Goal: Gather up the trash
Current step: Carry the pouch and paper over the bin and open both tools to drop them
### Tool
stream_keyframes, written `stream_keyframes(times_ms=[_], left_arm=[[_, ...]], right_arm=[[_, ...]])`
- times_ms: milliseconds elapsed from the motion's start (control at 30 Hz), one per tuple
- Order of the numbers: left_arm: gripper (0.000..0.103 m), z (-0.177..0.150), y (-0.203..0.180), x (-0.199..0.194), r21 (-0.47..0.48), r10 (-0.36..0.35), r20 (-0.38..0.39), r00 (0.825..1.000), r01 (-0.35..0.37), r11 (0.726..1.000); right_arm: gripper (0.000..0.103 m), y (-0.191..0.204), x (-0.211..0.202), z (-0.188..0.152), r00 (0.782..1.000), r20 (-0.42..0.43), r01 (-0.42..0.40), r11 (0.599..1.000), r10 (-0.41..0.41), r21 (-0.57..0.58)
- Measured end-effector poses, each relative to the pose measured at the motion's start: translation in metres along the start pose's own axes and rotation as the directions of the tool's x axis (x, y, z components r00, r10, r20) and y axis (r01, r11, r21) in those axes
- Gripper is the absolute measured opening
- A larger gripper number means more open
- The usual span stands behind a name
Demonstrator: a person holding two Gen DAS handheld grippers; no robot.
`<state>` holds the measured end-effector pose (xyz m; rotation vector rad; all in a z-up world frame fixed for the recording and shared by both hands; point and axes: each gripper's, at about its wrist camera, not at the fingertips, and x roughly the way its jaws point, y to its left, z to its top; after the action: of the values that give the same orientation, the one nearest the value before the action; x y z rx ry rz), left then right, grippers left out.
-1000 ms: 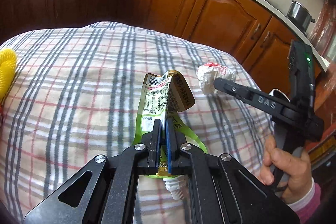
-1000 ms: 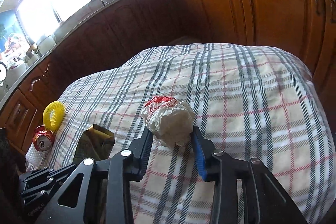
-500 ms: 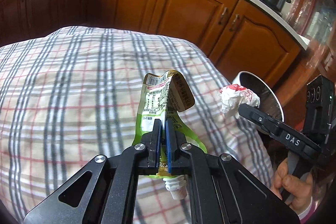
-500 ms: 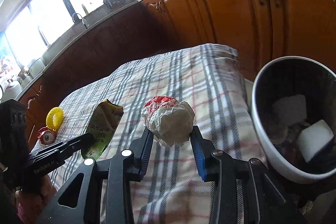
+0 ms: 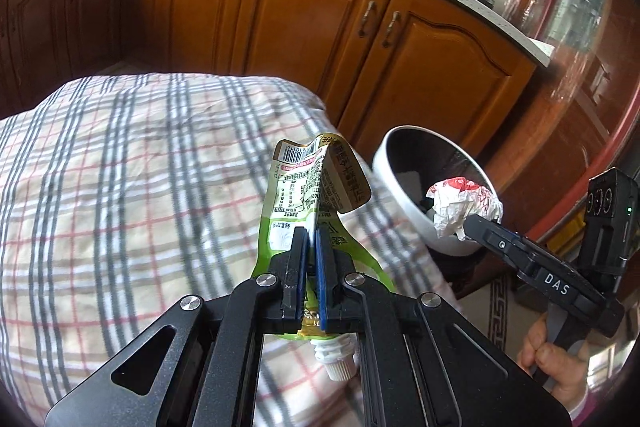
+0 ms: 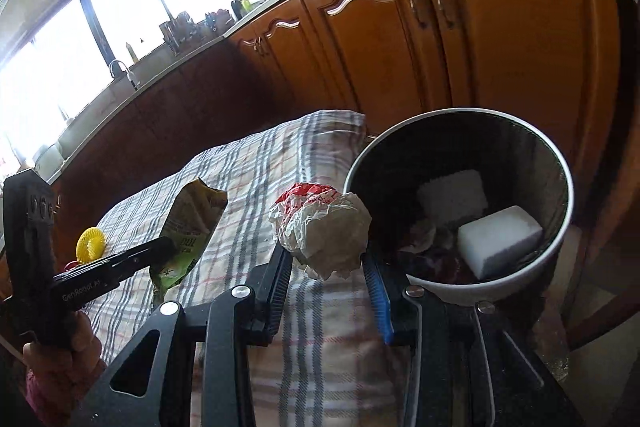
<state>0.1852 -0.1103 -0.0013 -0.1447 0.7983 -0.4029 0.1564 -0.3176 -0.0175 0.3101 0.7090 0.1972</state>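
- Nearest the left wrist camera: left gripper (image 5: 311, 241) pinches a green spouted drink pouch (image 5: 308, 195), jaws pressed nearly together on it. Pouch's long axis runs along the fingers, white spout (image 5: 335, 361) toward the camera, barcode end away and up.
- Right gripper (image 6: 326, 263) clamps a crumpled white-and-red paper wad (image 6: 322, 227), jaws partly spread around it.
- Both items held above the plaid tablecloth (image 5: 120, 187).
- Beyond the table edge: white trash bin (image 6: 560, 235), holding white foam blocks (image 6: 500, 239).
- Farthest: wooden cabinets (image 5: 300, 15).
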Motion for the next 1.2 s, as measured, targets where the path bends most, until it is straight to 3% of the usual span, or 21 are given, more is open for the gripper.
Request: stream_keyframes(times_ms=[633, 1200], left_arm=[[0.003, 0.028, -0.084, 0.033, 0.130, -0.077, -0.032, 0.997, 0.080, 0.988], [0.003, 0.035, -0.110, 0.061, 0.180, -0.070, -0.065, 0.995, 0.081, 0.980]], right_arm=[[0.037, -0.072, -0.031, 0.015, 0.991, 0.062, 0.111, 0.991, -0.116, 0.073], [0.037, -0.089, -0.029, 0.022, 0.990, 0.055, 0.124, 0.990, -0.128, 0.071]])
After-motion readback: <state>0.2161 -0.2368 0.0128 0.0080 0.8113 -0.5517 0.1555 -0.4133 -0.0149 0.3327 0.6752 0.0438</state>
